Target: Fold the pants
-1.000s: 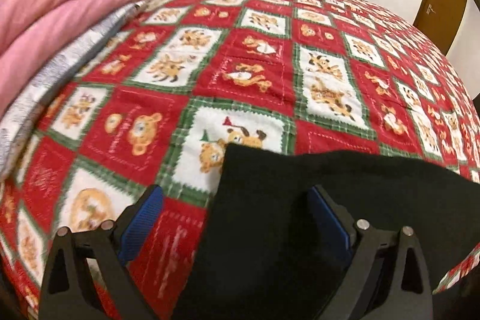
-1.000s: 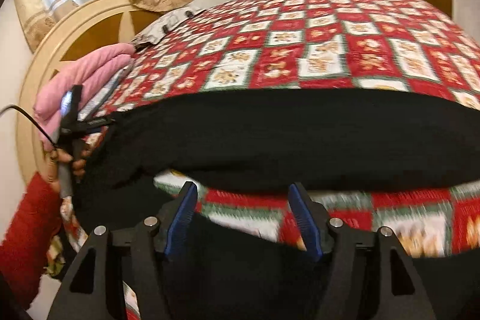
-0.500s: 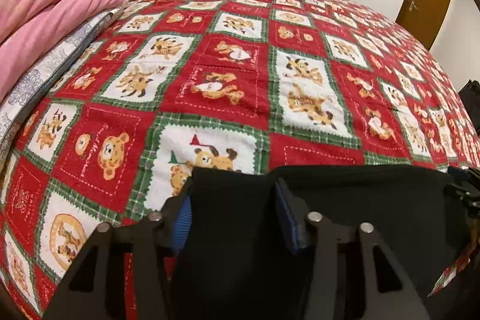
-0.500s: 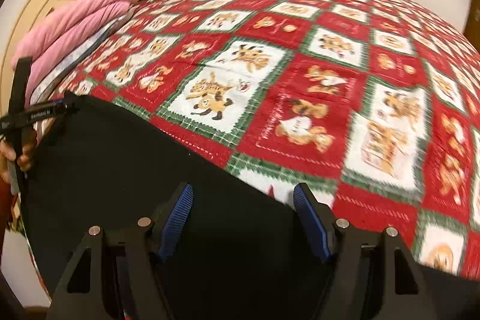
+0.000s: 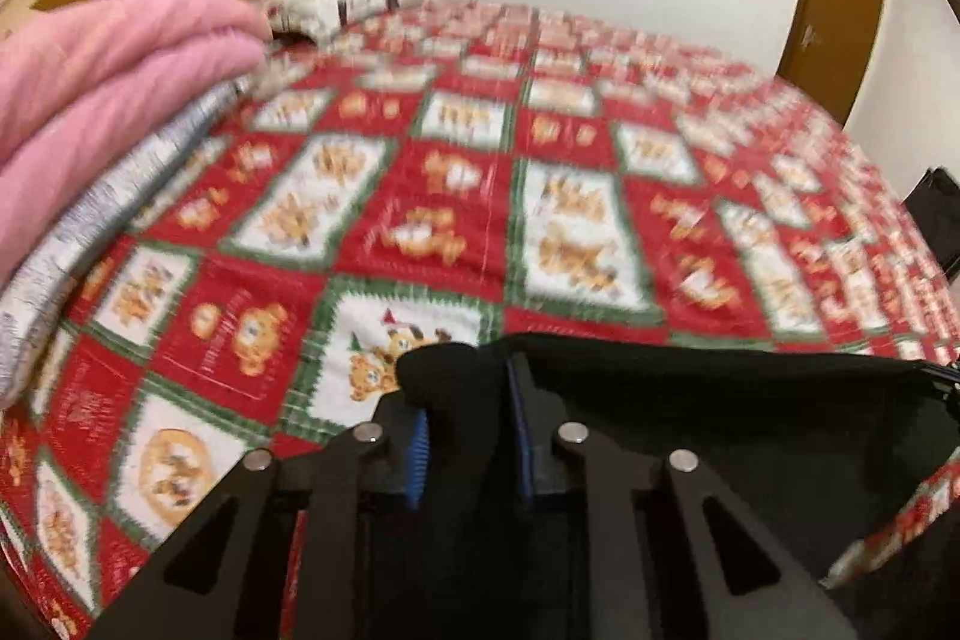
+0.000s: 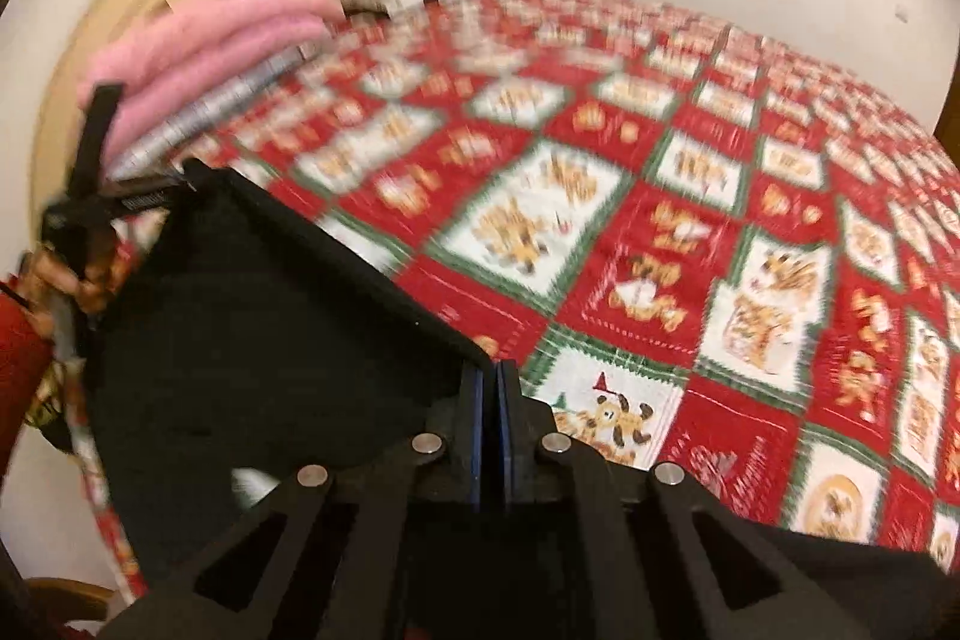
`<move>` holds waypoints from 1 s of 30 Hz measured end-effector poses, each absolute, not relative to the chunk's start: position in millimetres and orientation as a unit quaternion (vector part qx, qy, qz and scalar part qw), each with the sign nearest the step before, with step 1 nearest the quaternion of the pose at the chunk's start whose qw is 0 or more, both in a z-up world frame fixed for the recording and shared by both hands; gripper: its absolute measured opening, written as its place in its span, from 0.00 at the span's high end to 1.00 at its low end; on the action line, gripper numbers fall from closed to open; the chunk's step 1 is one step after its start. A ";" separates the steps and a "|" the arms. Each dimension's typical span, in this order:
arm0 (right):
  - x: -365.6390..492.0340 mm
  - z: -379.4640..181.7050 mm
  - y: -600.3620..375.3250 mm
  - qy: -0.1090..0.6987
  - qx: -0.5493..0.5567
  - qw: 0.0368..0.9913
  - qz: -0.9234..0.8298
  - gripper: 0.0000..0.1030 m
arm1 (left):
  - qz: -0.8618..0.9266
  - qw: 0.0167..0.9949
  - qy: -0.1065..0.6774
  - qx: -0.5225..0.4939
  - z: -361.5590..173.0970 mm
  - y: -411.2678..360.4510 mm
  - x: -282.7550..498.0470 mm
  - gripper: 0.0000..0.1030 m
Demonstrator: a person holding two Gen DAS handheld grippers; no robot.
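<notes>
Both my hands tilt down over the bed [image 5: 468, 196]. My left claw [image 5: 467, 418] has just closed onto a bunched corner of the black pants [image 5: 690, 436]; my right claw [image 6: 491, 412] has just snapped together on their other corner. The soft dark cloth stretches taut between them above the quilt's near edge, open quilt beyond

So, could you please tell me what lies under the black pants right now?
Under the black pants lies the red patchwork bedspread; its squares continue beyond the taut top edge. Whatever sits directly beneath the cloth is covered and cannot be seen.
</notes>
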State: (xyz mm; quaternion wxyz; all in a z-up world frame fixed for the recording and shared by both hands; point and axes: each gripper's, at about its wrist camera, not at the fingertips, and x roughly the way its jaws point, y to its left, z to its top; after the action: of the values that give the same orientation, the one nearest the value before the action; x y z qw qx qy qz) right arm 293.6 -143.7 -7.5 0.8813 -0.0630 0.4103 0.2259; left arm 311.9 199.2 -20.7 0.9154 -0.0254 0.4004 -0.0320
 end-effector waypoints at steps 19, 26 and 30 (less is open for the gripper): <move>59.3 -50.1 -102.3 0.366 -0.124 0.884 0.262 0.96 | 0.025 0.949 0.313 -0.027 -48.3 235.1 119.7 0.27; 57.9 -82.0 -104.1 0.387 -0.114 0.876 0.265 0.95 | 0.051 0.933 0.351 -0.052 -68.9 260.9 100.4 0.06; 61.4 -82.7 -107.4 0.393 -0.106 0.871 0.276 0.95 | 0.065 0.929 0.363 -0.043 -70.4 269.8 89.8 0.01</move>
State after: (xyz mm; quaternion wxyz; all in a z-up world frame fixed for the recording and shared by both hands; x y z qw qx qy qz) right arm 61.4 -107.4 -82.7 0.8707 -0.1060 0.3932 0.2756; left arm 89.8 269.8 -70.4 0.9285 -0.0434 0.3630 0.0649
